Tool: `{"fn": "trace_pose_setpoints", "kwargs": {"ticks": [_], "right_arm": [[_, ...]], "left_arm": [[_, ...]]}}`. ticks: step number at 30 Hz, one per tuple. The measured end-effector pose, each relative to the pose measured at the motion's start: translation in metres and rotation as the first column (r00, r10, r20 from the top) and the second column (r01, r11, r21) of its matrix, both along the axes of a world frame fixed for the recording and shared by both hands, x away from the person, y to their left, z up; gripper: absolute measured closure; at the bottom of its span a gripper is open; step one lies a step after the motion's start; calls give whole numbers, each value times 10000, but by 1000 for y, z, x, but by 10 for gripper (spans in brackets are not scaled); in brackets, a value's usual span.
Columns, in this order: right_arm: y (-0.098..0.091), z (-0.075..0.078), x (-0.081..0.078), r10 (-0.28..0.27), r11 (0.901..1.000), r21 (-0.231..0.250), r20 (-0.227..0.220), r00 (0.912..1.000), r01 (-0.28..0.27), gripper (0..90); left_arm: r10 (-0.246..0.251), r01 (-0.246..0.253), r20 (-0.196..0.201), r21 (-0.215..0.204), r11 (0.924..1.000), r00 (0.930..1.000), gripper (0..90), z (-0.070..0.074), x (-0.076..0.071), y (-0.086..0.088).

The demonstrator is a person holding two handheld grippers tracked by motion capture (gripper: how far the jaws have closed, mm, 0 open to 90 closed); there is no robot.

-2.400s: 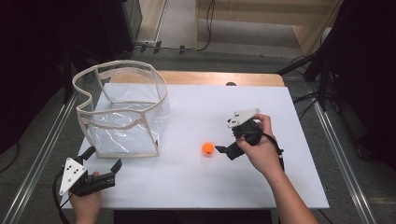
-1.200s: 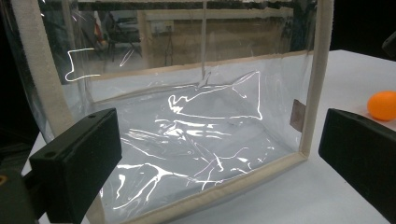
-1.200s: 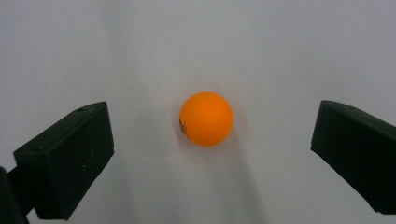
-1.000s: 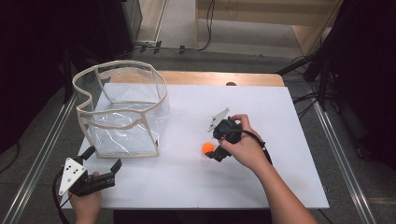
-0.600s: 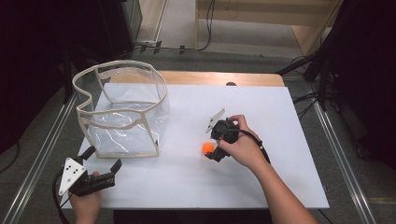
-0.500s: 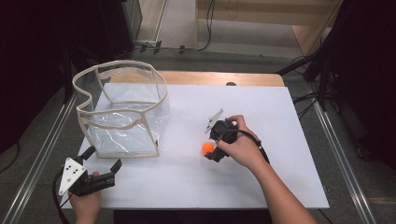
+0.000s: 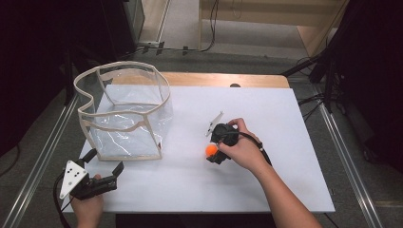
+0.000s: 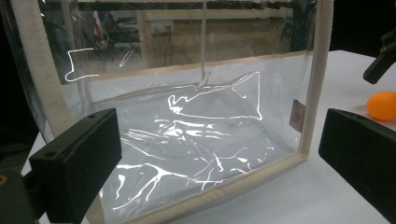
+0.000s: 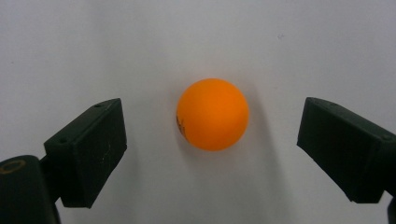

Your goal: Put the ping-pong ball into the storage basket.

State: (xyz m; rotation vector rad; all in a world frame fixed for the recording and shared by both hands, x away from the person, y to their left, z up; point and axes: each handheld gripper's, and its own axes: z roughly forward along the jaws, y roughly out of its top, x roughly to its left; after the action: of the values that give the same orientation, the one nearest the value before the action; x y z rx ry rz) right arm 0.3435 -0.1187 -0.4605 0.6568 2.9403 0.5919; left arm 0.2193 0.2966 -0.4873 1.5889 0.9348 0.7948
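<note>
A small orange ball point(image 7: 210, 150) point(image 9: 212, 114) lies on the white tabletop point(image 7: 190, 190), right of centre. My right gripper point(image 7: 212, 155) point(image 9: 212, 140) points down over it, a black jaw on either side. Its jaws have just been closing, with the ball between them, but a gap still shows on both sides, so the gripper is open. At the front left corner my left gripper point(image 7: 105, 161) point(image 8: 217, 140) rests open, with nothing between its jaws. It faces the clear plastic bin point(image 7: 128, 137) point(image 8: 317, 70), and the ball point(image 8: 382, 105) sits off to its right.
The bin has see-through walls with beige fabric trim and stands at the table's left back. A wooden strip point(image 7: 228, 80) runs along the far table edge. Metal rails point(image 7: 342, 156) flank the table, and cables lie on the floor beyond.
The right gripper has moved left from beside the ball and now straddles it, tipped downward. The left gripper and the bin have kept still.
</note>
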Motion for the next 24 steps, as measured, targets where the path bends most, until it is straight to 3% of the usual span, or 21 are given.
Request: {"fn": "trace_pose_setpoints", "kwargs": {"ticks": [6,7,24], "right_arm": [[3,-3,2,85,10000,-34,-203,9998,-86,69],[4,-5,2,98,9999,-34,-220,9997,-99,150],[9,-11,5,19,9992,-400,-301,9995,-31,276]], "left_arm": [[1,-1,-6,-50,10000,10000,0,0,0,0],[6,-6,-1,-54,10000,10000,1,0,0,0],[3,-3,-8,-52,10000,10000,0,0,0,0]]}}
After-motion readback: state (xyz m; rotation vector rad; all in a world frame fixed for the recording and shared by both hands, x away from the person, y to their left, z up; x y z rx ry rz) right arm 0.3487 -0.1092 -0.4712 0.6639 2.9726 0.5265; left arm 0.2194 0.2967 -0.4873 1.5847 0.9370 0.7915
